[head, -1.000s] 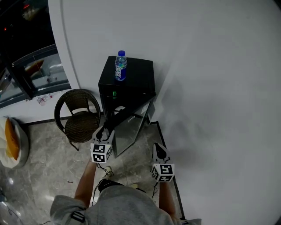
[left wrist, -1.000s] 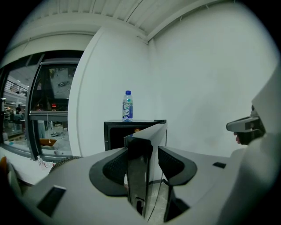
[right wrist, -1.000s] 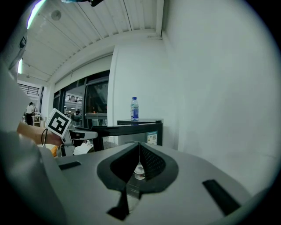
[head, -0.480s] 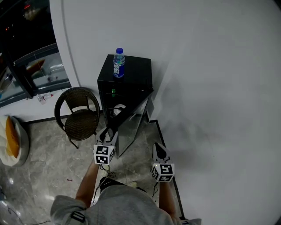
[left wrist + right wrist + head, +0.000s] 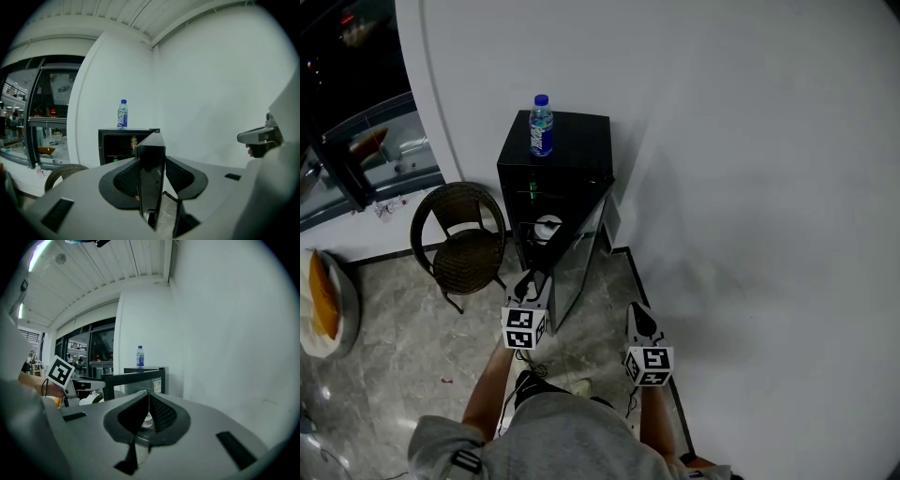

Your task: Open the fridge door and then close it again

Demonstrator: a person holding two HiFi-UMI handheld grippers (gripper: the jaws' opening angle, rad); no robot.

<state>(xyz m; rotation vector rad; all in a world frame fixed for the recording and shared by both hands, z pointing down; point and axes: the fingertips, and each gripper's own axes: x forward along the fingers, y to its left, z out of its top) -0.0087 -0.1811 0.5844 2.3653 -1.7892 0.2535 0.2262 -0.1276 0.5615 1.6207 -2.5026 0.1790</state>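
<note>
Since the fridge (image 5: 567, 141) at the far wall stands with its door (image 5: 577, 265) swung well out toward the near side, the opening half of the task looks done or nearly done. The closing half is all left: I judge that the door has to be swung back toward the far side until it meets the cabinet. The person (image 5: 553, 441) holds both grippers out ahead, side by side, each pointing almost level with a slight dip. The left gripper (image 5: 534, 279) sits at the door's free near edge. Its jaws are closing with that edge between them, and the pads look to lie against both faces of the panel. The right gripper (image 5: 637, 311) hangs to the right of the door, apart from it, its jaws together with nothing in them. A bottle (image 5: 541, 125) stands upright on the left part of the fridge's top.
</note>
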